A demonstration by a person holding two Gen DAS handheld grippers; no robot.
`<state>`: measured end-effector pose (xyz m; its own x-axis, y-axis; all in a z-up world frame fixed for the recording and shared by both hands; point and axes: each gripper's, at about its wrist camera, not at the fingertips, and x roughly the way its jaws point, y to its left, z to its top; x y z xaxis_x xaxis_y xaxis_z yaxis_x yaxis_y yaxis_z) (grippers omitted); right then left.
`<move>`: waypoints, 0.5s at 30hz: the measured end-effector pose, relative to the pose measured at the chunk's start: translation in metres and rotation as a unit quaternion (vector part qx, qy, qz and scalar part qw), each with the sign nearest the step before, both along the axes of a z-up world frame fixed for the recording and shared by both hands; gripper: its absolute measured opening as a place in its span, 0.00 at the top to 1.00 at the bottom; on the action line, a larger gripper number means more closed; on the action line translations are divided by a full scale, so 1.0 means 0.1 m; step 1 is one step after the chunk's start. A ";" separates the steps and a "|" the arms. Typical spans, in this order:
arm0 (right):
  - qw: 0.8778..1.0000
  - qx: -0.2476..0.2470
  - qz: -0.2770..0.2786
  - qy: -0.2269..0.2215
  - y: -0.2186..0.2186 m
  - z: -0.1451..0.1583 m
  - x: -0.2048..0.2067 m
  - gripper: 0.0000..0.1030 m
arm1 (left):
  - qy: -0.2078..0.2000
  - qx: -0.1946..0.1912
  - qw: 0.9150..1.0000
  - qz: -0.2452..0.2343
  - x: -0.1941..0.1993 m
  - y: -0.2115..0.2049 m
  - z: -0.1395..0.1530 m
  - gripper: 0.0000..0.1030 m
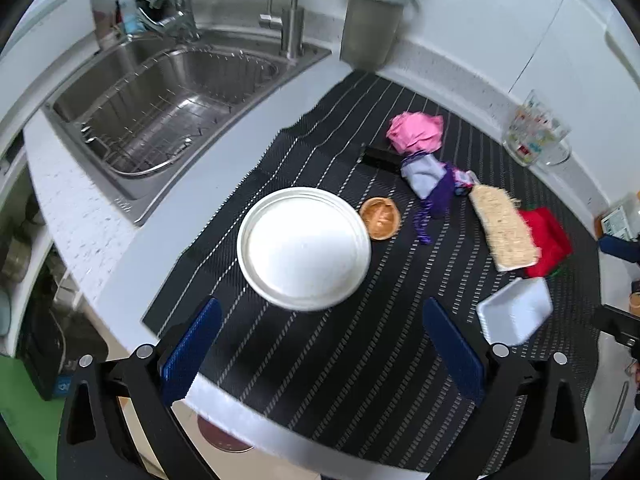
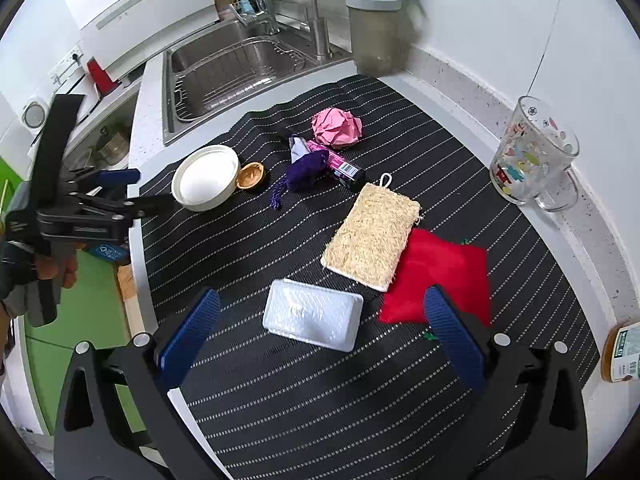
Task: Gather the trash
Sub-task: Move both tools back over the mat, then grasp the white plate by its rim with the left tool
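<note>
My left gripper (image 1: 322,344) and right gripper (image 2: 322,334) both gape wide, empty. The pink wad (image 2: 337,127) lies at twelve o'clock; reaching could knock the box (image 2: 340,166).

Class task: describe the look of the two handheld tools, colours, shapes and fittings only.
Both the left tool and right tool have black angular frames, silver round bolts and two flat blue ribbed fingers. No cables show.

Bright even indoor light, soft shadows under my tongs, strong fisheye bending and dark corners, grey lidded jug (image 1: 374,20) smeared with blur, sink (image 1: 168,92) steel glinting
</note>
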<state>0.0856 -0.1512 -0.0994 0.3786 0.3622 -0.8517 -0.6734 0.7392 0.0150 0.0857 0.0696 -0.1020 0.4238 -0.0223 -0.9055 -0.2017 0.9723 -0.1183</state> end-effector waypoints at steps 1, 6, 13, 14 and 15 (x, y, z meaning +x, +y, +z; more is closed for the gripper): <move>1.000 -0.002 -0.001 0.002 0.02 -0.01 0.02 0.03 | 0.007 -0.001 1.000 -0.002 0.06 0.03 -0.06 0.07; 1.000 -0.009 -0.015 0.012 0.09 -0.09 0.16 0.03 | 0.031 -0.006 0.999 -0.016 0.26 0.11 -0.29 0.07; 0.999 -0.012 -0.034 0.020 0.10 -0.16 0.27 0.03 | 0.051 -0.005 0.998 -0.025 0.43 0.14 -0.50 0.07; 0.999 -0.012 -0.035 0.021 0.10 -0.16 0.29 0.03 | 0.050 -0.002 0.998 -0.026 0.44 0.14 -0.51 0.07; 0.999 -0.013 -0.037 0.022 0.10 -0.17 0.29 0.03 | 0.049 0.000 0.998 -0.028 0.46 0.15 -0.52 0.07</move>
